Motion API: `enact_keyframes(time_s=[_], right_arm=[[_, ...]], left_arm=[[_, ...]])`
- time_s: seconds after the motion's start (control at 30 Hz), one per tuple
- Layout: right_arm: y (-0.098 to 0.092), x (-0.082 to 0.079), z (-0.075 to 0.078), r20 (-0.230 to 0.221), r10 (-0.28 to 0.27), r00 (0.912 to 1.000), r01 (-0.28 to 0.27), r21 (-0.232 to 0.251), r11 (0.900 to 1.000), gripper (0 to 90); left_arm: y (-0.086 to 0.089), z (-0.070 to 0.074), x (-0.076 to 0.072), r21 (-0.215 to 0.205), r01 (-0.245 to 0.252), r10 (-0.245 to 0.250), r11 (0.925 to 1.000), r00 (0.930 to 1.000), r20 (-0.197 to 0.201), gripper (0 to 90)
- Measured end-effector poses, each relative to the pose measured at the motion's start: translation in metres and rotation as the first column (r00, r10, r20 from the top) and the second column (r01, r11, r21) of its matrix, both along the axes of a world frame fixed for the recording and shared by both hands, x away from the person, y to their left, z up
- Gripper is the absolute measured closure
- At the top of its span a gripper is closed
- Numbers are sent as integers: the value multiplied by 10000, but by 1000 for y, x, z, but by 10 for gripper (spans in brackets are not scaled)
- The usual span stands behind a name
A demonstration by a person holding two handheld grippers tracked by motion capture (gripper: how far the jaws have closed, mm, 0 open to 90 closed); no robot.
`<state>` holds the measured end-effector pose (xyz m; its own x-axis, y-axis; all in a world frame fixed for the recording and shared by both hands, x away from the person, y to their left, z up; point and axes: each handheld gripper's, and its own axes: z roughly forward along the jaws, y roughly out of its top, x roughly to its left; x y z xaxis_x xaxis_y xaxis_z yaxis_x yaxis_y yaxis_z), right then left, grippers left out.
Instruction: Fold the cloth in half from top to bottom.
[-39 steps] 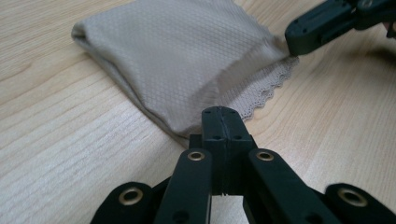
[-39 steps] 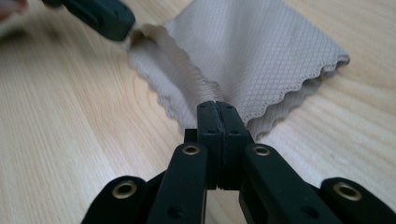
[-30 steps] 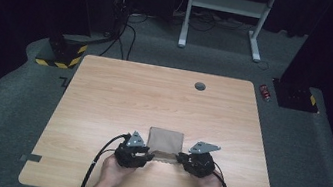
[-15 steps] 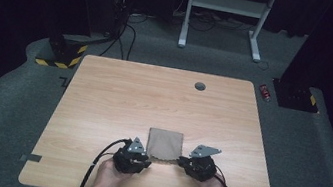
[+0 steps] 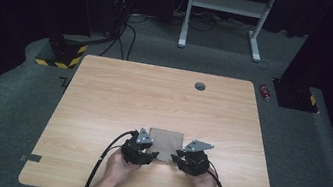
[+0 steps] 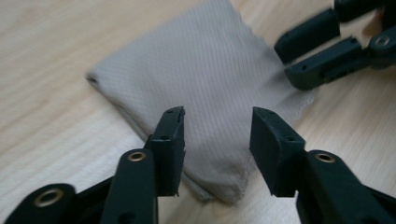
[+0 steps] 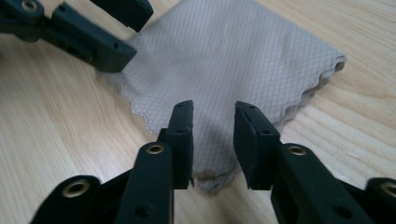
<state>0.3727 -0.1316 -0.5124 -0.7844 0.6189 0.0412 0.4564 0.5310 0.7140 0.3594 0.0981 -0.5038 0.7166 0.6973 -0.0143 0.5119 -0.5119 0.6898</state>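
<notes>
High view: folded grey cloth (image 5: pixel 166 139) lies flat on the worktop (image 5: pixel 103 93), near its front edge. Left gripper (image 5: pixel 143 153) and right gripper (image 5: pixel 184 160) sit at the cloth's two near corners, closer to its front hem than a second ago. Cloth itself has not shifted.

Left gripper view: jaws have just been opening and now stand apart astride the near corner of the cloth (image 6: pixel 205 93), pads clear of the fabric. Nothing gripped.

Right gripper view: jaws have likewise just been opening; they stand apart over the scalloped corner (image 7: pixel 219 179). Whether a pad brushes the fabric is hard to tell from this angle, but it does not look pinched.

Reading: the last fold appears released and laid; both hands look poised either to re-grip for another fold or to let go for good.
</notes>
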Motion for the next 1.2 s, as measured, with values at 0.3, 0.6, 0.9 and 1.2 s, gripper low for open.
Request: enact_keyframes(time_s=[0.3,0.6,0.9,1.2], right_arm=[[-17,-3,-1,318,-174,9993,189,-478,9987,654],[-11,45,9,-211,-1370,9903,1379,521,9891,644],[-1,75,2,-660,-1830,9809,1865,530,9810,720],[3,87,-3,-554,-1623,9852,1628,36,9867,876]], left_arm=[[29,-2,-9,-8,-178,178,9998,9990,-403,474],[36,7,42,-1372,-1946,1886,9712,9805,-556,487],[18,-7,81,-750,-2558,2490,9638,9644,-888,582],[13,-6,93,-68,-2123,2119,9772,9766,-368,889]])
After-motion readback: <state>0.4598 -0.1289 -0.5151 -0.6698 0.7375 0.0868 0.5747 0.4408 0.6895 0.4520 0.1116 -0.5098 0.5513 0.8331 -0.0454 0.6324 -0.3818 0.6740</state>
